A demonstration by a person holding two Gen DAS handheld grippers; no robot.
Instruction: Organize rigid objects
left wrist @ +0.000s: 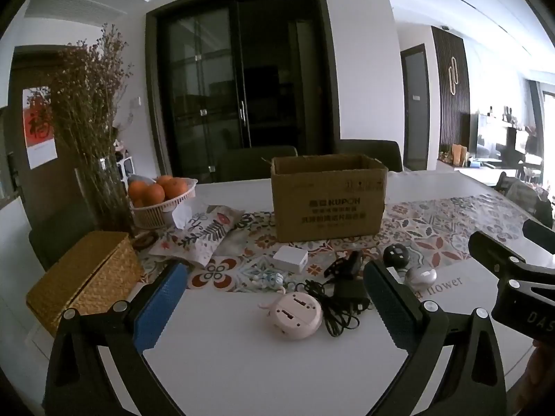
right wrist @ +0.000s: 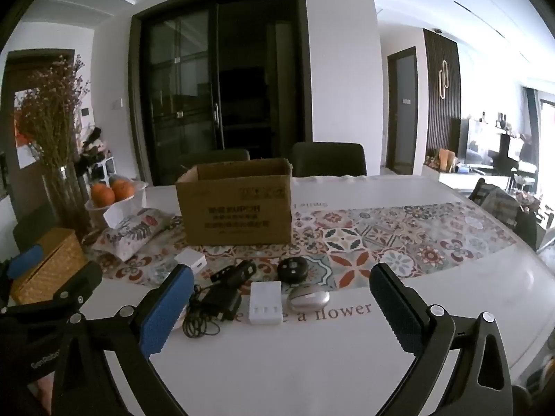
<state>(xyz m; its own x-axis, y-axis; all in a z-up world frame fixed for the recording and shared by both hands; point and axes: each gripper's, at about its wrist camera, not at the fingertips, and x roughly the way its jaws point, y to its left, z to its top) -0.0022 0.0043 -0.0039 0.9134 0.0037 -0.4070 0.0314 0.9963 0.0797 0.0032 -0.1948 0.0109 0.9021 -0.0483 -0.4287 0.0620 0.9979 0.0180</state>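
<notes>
Left wrist view: the left gripper (left wrist: 274, 308), fingers wide and empty, has the pink round gadget (left wrist: 294, 315) just ahead between them, box (left wrist: 327, 199) beyond; the right gripper (right wrist: 281, 306), equally wide, faces the white charger (right wrist: 265, 302).
</notes>
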